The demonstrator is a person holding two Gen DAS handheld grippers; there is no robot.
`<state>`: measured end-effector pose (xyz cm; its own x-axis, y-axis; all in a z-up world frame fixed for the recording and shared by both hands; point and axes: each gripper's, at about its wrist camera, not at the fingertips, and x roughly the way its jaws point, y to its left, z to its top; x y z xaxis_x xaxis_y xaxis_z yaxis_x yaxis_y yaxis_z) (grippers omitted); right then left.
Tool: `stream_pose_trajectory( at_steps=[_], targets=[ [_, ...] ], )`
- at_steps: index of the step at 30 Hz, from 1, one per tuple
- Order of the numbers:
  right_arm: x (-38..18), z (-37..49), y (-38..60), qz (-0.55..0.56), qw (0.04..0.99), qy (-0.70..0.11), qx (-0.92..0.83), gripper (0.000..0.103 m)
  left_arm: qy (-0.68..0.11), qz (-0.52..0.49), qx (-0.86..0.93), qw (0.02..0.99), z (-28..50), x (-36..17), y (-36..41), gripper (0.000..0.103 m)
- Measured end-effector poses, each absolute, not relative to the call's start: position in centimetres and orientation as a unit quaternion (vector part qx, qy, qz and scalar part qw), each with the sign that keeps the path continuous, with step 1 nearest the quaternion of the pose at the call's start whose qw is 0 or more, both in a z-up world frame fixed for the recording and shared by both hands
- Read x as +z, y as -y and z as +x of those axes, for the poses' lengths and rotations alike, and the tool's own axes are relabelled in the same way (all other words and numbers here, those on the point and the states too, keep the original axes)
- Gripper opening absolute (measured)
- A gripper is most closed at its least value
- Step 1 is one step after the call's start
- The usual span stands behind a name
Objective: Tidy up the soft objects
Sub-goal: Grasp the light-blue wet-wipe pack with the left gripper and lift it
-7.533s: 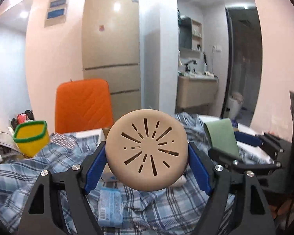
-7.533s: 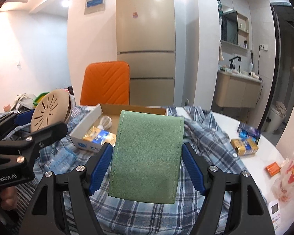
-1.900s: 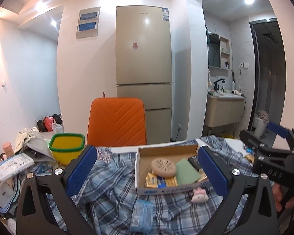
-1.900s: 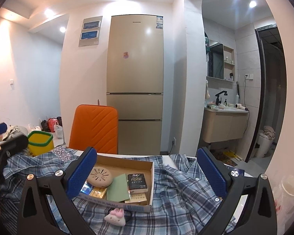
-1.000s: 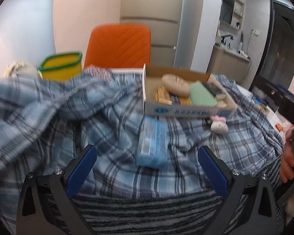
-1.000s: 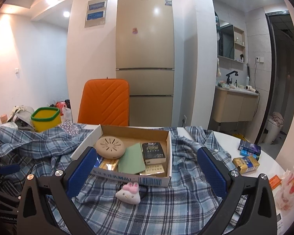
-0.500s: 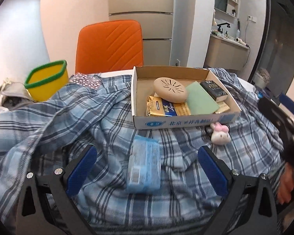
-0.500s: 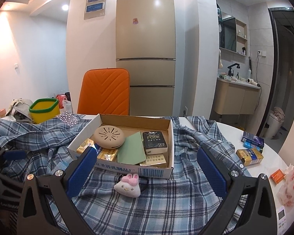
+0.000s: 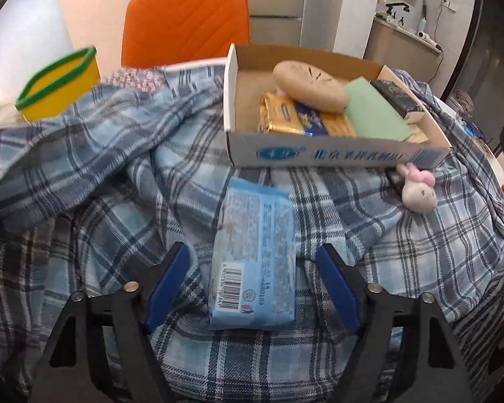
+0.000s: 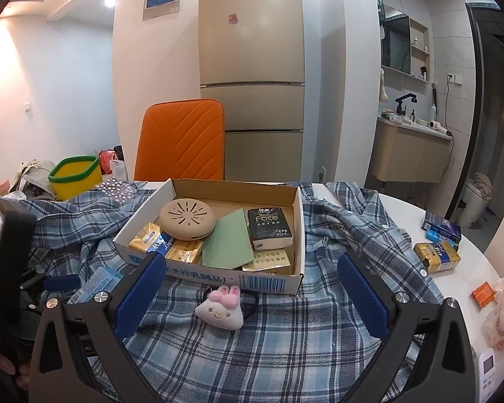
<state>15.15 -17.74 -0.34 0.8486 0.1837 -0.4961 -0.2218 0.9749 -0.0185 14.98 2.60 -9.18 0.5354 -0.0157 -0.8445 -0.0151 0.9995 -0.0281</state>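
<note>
- Since half a second ago the left tongs [image 9: 252, 278] have dropped low over the blue pack [image 9: 253, 255], their blue pads now flanking its near end, spread wide and not touching it; the right tongs [image 10: 250, 288] have barely shifted and are likewise spread, grasping nothing.
- One plaid shirt [image 10: 285, 346] is spread in folds over the white worktop [image 10: 467, 268] and carries most of the things.
- One orange chair [image 10: 181, 141] stands behind the worktop, in front of one fridge [image 10: 252, 67].
- One open cardboard box [image 10: 215, 278] rests on the shirt. Inside it, counted: one round tan disc [image 10: 187, 220] with slots, one green pad [image 10: 228, 243] leaning beside it, one black tissue pack [image 10: 268, 228] marked "Face", and at least three gold packets [image 10: 146, 236] under and around these.
- One yellow bin [image 10: 75, 176] with a green rim stands at the far left.
- The blue pack, one only, lies on the shirt just in front of the box, barcode end toward the left tongs.
- One plush bunny [image 10: 221, 309], white with pink ears, lies on the shirt just in front of the box, between the right tongs' pads in that view and apart from them.
- On bare worktop to the right: one gold carton [image 10: 436, 257], one dark blue box [image 10: 442, 226], one small orange packet [image 10: 484, 294].
</note>
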Motion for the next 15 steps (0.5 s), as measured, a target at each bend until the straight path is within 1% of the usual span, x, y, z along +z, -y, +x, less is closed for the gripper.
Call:
stream_pose_trajectory(
  at_steps=[3,5,11,15],
  targets=[
    [-0.4,15.2,17.8,-0.035,0.961,-0.255,0.104,0.103,-0.477,-0.019,-0.003,0.879,14.6,-9.2,-2.7,0.062],
    [-0.4,15.2,17.9,-0.032,0.961,-0.256,0.101,0.103,-0.476,-0.016,-0.003,0.879,14.4,-9.2,-2.6,0.043],
    [-0.4,15.2,18.2,-0.027,0.961,-0.256,0.096,0.103,-0.446,-0.014,-0.011,0.895,13.3,-8.2,-2.4,0.040],
    [-0.4,15.2,18.3,-0.027,0.961,-0.257,0.096,0.103,-0.411,-0.022,-0.016,0.911,12.3,-7.0,-2.8,0.040]
  ],
)
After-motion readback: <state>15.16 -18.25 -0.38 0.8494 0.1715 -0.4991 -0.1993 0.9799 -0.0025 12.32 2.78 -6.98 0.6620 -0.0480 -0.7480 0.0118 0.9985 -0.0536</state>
